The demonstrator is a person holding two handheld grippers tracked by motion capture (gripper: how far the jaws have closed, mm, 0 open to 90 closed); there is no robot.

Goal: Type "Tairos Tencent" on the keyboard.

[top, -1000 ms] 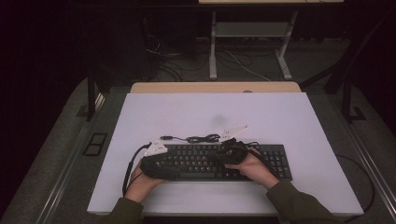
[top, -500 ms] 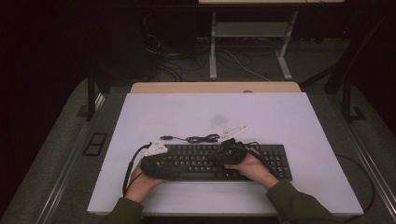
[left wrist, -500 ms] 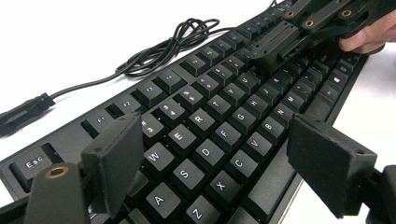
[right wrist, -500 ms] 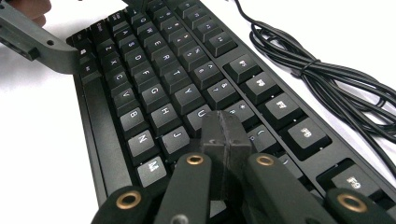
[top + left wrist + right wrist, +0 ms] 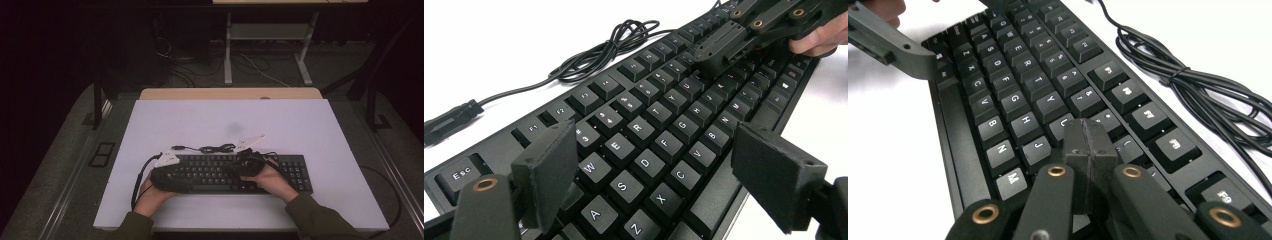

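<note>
A: Now, the high view first. Where is the work?

B: The keyboard (image 5: 235, 172) lies on the white table (image 5: 320, 130), at about 6 o'clock from the table's centre, near the front edge. Its cable (image 5: 212, 148) is bundled just beyond it, at 12 o'clock from the left half of the keys. The left gripper (image 5: 167, 179) rests over the keyboard's left end; the right gripper (image 5: 245, 167) sits over the middle of the key field. A hand (image 5: 270, 180) holds the right gripper.

A: Left gripper view?

B: The jaws of the left gripper (image 5: 649, 175) stand wide apart, with nothing between the pads (image 5: 551, 170). They straddle the left-hand letter rows above the keys; I cannot tell whether they touch any key. At 1 o'clock the right gripper (image 5: 719, 47) points down at the upper letter row. The cable's plug (image 5: 449, 120) lies on the table at 9 o'clock.

A: Right gripper view?

B: The jaws of the right gripper (image 5: 1089, 145) are closed pad to pad, holding nothing, forming one blunt tip. That tip is on or just above the key next to J, in the row above; actual contact cannot be confirmed. The cable (image 5: 1188, 80) runs at 2 o'clock.

A: Progress?

B: Judged from position only: the work appears to be key pressing with the closed tip. Approach is done. How many presses are complete or remain cannot be determined. The plug is unconnected.
</note>
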